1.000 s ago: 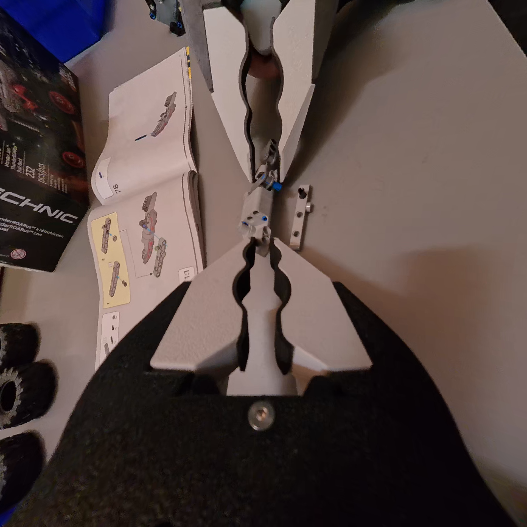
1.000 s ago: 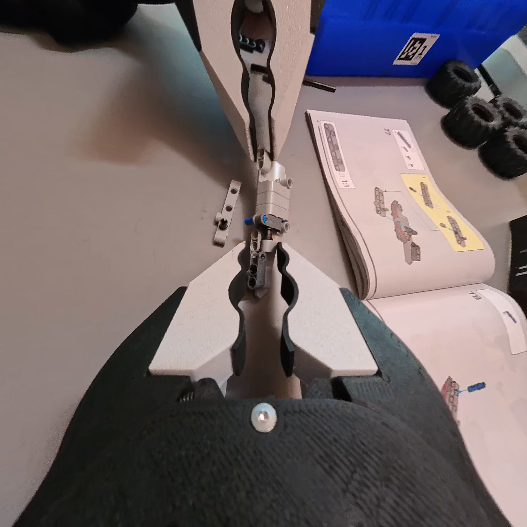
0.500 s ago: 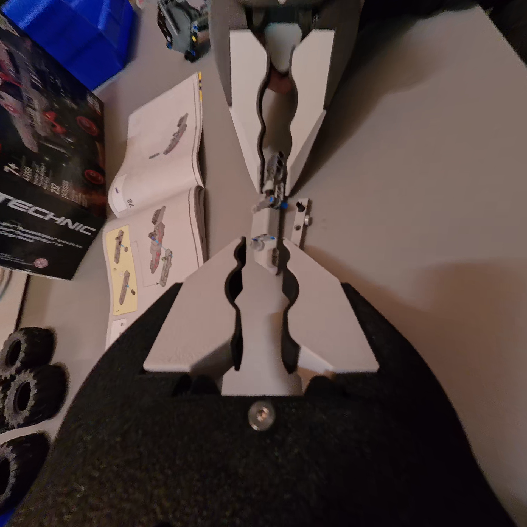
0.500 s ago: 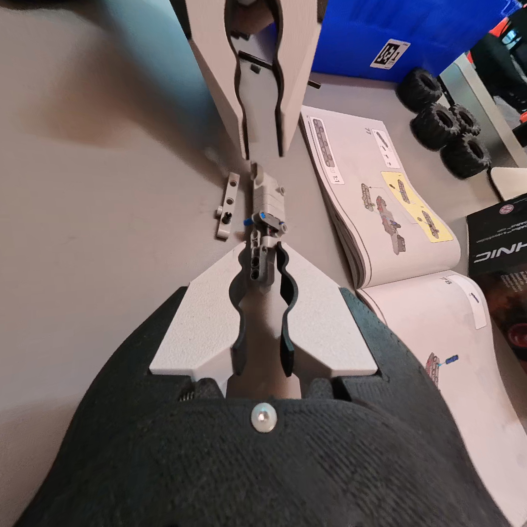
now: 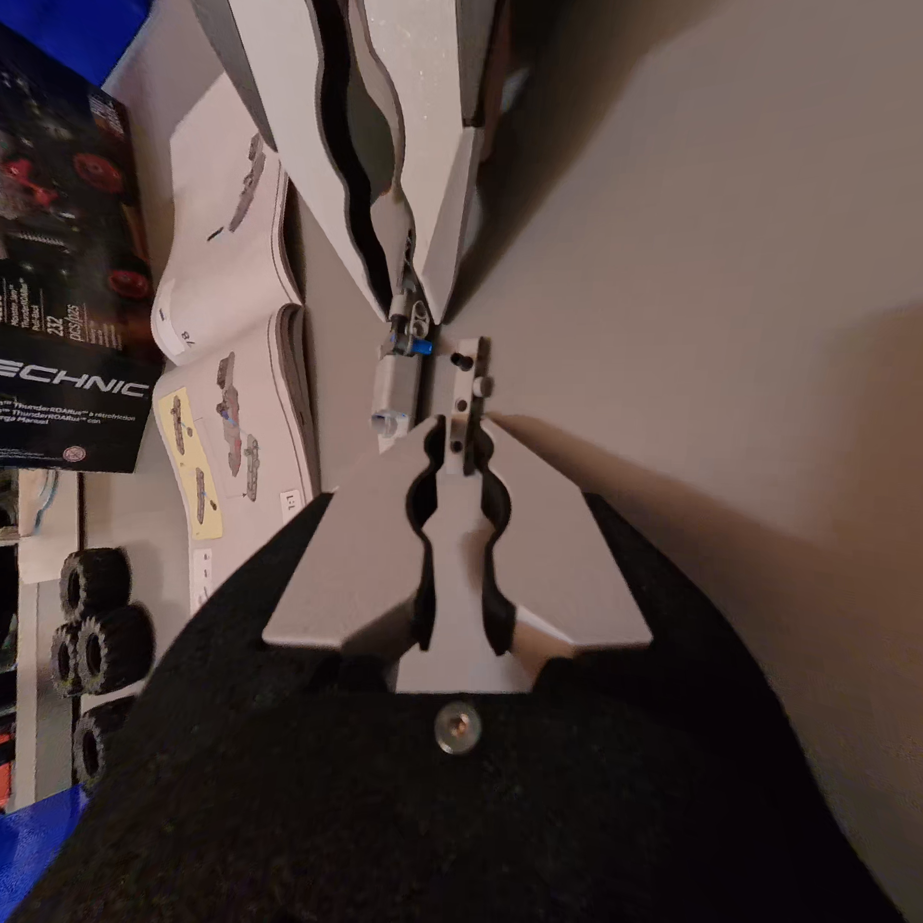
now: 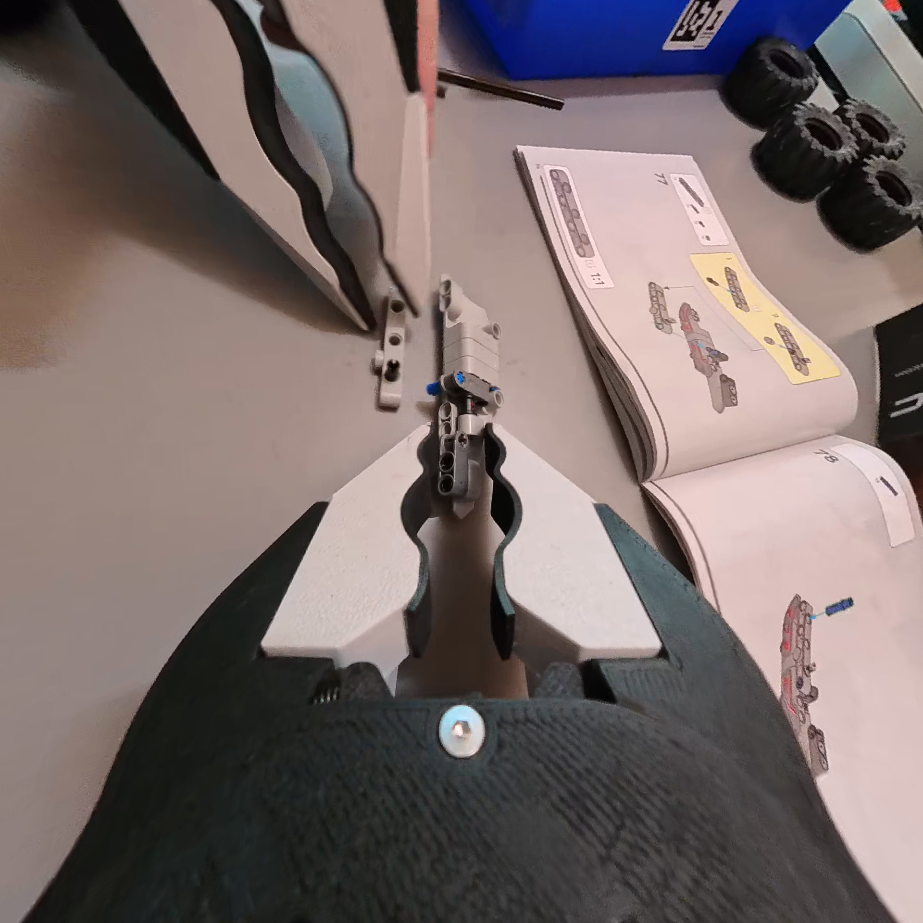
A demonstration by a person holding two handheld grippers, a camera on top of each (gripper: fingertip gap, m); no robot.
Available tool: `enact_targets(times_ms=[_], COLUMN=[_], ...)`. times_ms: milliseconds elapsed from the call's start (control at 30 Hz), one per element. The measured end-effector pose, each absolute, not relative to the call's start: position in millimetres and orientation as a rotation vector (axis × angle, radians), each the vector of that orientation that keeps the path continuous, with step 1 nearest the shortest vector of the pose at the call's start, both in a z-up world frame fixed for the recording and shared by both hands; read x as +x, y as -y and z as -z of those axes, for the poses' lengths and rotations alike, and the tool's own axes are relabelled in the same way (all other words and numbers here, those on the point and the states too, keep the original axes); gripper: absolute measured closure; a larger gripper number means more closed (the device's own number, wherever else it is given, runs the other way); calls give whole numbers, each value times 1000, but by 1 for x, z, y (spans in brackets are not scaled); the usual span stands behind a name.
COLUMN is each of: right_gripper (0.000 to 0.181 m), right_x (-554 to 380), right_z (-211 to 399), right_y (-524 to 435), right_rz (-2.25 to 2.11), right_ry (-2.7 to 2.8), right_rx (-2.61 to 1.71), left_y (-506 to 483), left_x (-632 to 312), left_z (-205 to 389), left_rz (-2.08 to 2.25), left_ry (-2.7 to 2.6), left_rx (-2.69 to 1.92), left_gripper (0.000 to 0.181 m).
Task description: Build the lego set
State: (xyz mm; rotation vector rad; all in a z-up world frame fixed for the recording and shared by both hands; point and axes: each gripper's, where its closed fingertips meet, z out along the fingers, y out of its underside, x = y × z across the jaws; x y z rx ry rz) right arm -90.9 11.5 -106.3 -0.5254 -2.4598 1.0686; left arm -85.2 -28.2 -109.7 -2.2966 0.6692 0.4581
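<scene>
open table (image 6: 150,399) on one side | instruction booklet (image 6: 674,309), black tires (image 6: 839,165), blue bin (image 6: 574,35) crowd the other

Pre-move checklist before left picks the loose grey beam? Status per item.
1. The assembly is clamped in the right gripper: ok.
2. The grey beam lies flat on the table, apart from the assembly: ok.
3. Beam end sits between the left gripper fingers: ok.
4. Left pads pressed on the beam: cannot tell.
5. The black pin is in the beam: ok.
6. The instruction booklet is open, in view: ok.
</scene>
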Motion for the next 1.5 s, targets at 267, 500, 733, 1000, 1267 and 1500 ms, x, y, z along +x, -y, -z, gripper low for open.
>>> enact_targets(times_ms=[267, 500, 733, 1000, 1267, 1500], right_gripper=[153, 153, 161, 178, 177, 175], right_x=[-83, -68, -67, -62, -47, -53], right_z=[103, 92, 100, 101, 105, 106], right_y=[-11, -4, 16, 27, 37, 35], right_rz=[-1127, -1133, -1059, -951, -783, -767], right_ry=[2497, 2506, 2473, 2399, 2278, 2243], right_rx=[-546, -484, -402, -164, 203, 219], left_y=[28, 27, 27, 30, 30, 33], left_x=[-80, -85, -77, -68, -64, -64], left_z=[110, 106, 107, 106, 97, 107], left_rz=[-381, -757, -919, -695, -365, -290], left_ry=[-596, -746, -834, -708, -468, -463], left_rx=[-2282, -2188, -2109, -2142, -2139, -2202], left_gripper=[176, 177, 176, 172, 158, 167])
